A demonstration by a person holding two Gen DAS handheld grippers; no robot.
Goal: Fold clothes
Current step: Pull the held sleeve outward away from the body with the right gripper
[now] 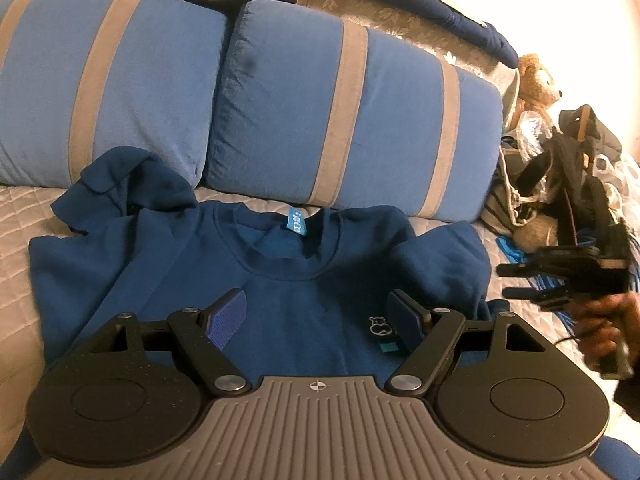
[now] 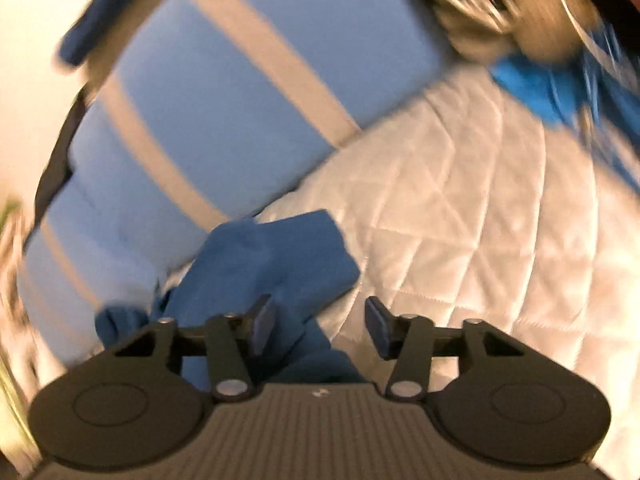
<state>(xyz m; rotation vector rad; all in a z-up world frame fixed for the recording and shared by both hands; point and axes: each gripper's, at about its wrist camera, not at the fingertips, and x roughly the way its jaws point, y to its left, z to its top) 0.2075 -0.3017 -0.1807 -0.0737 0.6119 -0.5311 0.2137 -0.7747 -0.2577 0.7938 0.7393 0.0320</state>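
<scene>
Left wrist view showed the dark blue crew-neck sweatshirt (image 1: 280,280) lying front-up on the quilted white bed cover (image 1: 24,216), collar toward the striped blue pillows (image 1: 352,120). The left gripper (image 1: 318,318) hovered over its chest, fingers spread and empty. The right gripper (image 2: 318,322), fingers parted on nothing, hung beside a sleeve (image 2: 272,256).

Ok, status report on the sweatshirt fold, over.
Left hand-held gripper open, hovering over dark blue crew-neck sweatshirt. Right hand-held gripper open, empty, at the sweatshirt's edge. Sleeves bunched on quilted bedcover. Nothing in the way.

Home bedroom: quilted bedspread (image 1: 16,216), striped pillows (image 1: 352,120), teddy bear (image 1: 538,80).
</scene>
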